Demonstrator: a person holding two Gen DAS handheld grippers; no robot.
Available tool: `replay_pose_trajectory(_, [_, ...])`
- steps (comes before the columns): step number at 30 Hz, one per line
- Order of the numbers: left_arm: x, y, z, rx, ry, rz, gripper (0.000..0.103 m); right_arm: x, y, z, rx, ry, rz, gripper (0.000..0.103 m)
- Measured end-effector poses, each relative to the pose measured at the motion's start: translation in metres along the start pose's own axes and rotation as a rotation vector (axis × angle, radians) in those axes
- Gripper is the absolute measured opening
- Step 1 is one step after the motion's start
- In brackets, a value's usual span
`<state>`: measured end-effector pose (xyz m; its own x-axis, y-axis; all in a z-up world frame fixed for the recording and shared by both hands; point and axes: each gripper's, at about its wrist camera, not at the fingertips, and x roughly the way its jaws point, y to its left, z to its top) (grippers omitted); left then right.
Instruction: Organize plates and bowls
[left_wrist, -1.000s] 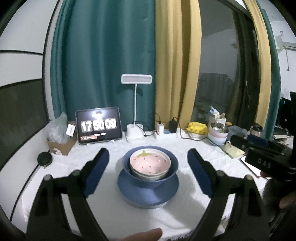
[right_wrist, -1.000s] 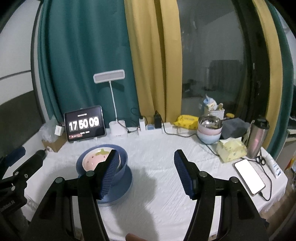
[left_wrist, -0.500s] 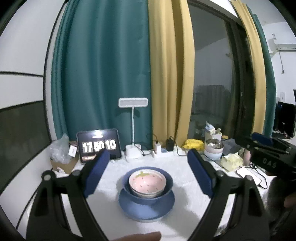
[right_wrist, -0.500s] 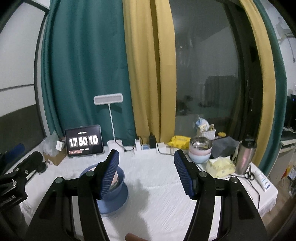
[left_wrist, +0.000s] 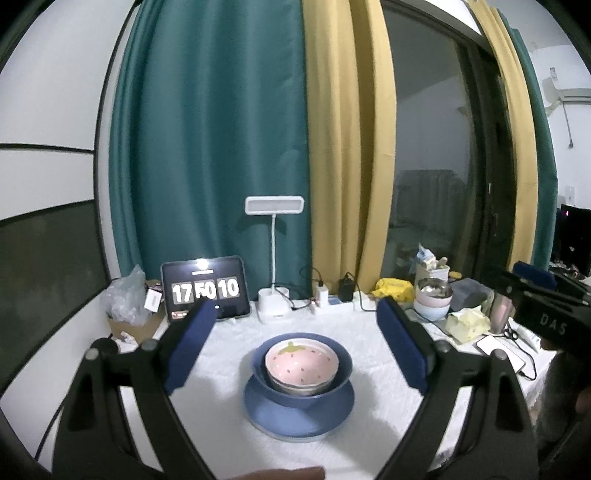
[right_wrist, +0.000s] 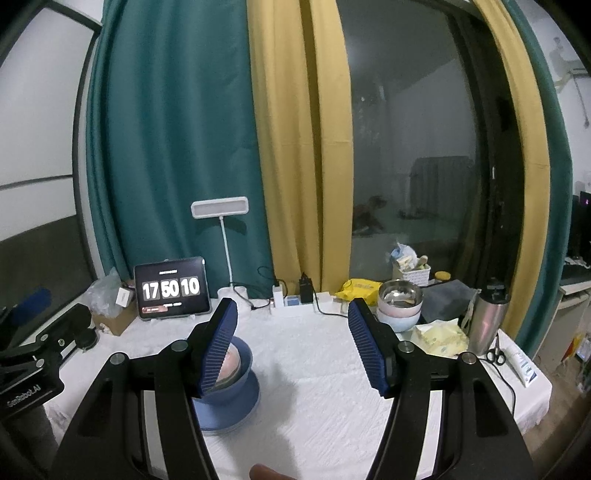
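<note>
A pink strawberry bowl (left_wrist: 301, 363) sits nested in a dark blue bowl (left_wrist: 334, 387), which stands on a blue plate (left_wrist: 295, 419) on the white table (left_wrist: 229, 354). My left gripper (left_wrist: 295, 314) hovers above and in front of this stack. Its jaws are opening, with nothing between them. In the right wrist view the blue bowl (right_wrist: 243, 369) and the plate (right_wrist: 229, 410) lie low on the left, half hidden behind the left finger. My right gripper (right_wrist: 291, 310) is open and empty, to the right of the stack.
A tablet clock (left_wrist: 205, 290) and a white desk lamp (left_wrist: 274, 205) stand at the back. At the back right are a stack of pastel bowls topped by a metal one (right_wrist: 400, 304), a tissue pack (right_wrist: 441, 338), a steel tumbler (right_wrist: 487, 317) and a phone (left_wrist: 498, 352).
Both grippers have risen and tilted up, so the stack sits lower and smaller in both views. The bowls and plate have not moved. The clock reads one second later.
</note>
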<state>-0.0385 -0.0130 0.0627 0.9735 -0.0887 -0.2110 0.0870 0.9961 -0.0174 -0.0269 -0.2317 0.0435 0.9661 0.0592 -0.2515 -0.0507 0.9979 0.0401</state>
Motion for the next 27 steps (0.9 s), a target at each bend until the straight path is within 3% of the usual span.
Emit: replay_pose_trajectory(27, [-0.0012,-0.0044,-0.0018,-0.006,0.015,0.0,0.09,0.0009,-0.0044,0.0002,0.016,-0.004,0.0,0.066])
